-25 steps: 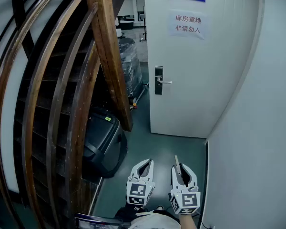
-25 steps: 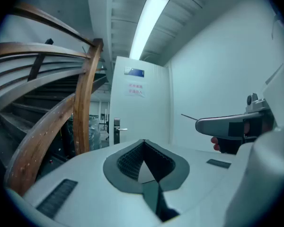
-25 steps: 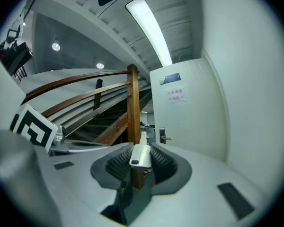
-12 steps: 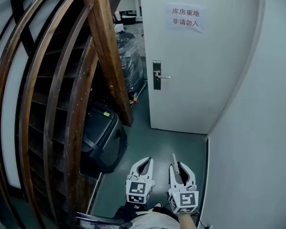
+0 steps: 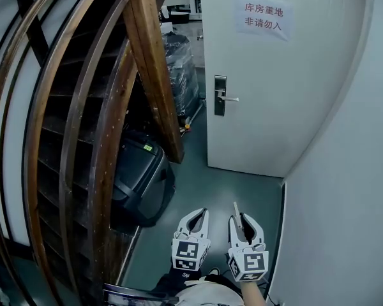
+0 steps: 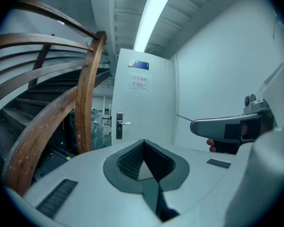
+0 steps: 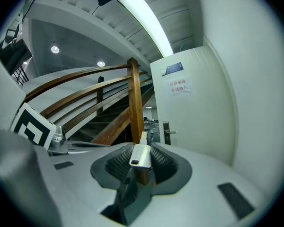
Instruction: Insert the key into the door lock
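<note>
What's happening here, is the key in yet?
Not yet. A person holds two grippers in a corridor beside a wooden staircase. The right tongs are shut on the key, which points toward the white door ahead. The left tongs are shut and empty. The door lock is well ahead, untouched.

Ceiling tube light [image 6: 152, 14] bright; gripper views fisheye-warped, edges perhaps blurred.

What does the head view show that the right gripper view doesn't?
Only the head view shows the black case and the floor. Only the right gripper view shows the ceiling light. Both show the stairs, the door, its lock, the sign and the key clamped in the right hand-held gripper.
</note>
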{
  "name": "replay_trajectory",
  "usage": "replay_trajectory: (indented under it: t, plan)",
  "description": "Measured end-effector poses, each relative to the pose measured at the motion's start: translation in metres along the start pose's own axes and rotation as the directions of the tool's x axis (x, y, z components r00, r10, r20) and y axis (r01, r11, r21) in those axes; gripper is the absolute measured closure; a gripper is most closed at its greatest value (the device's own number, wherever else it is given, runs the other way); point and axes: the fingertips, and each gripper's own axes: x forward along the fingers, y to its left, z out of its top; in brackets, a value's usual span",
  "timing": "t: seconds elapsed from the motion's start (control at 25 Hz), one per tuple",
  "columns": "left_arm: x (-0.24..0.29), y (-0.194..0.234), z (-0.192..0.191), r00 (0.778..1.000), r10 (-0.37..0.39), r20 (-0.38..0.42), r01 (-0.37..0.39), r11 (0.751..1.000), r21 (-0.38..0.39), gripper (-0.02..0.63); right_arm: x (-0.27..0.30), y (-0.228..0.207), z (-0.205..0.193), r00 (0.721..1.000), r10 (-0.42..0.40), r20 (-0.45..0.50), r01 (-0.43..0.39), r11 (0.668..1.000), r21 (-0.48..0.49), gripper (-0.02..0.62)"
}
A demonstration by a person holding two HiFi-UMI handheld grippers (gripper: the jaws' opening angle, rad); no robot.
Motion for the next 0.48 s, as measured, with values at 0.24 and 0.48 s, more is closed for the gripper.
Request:
replay_trajectory:
  t: [0.24, 0.48]
  plan:
    - [0.045, 0.037, 0.015, 0.999, -0.049, 0.006, 0.048, 0.999, 0.005, 0.601, 0.053, 0.001, 0.010, 0.999, -0.042, 0.001, 0.042, 0.999, -0.011, 0.477]
    - [0.084, 0.072, 0.030, 0.995, -0.093, 0.021, 0.093, 0.996, 0.005, 0.601, 0.107, 0.000, 0.025, 0.997, -0.080, 0.017, 0.081, 0.996, -0.024, 0.477]
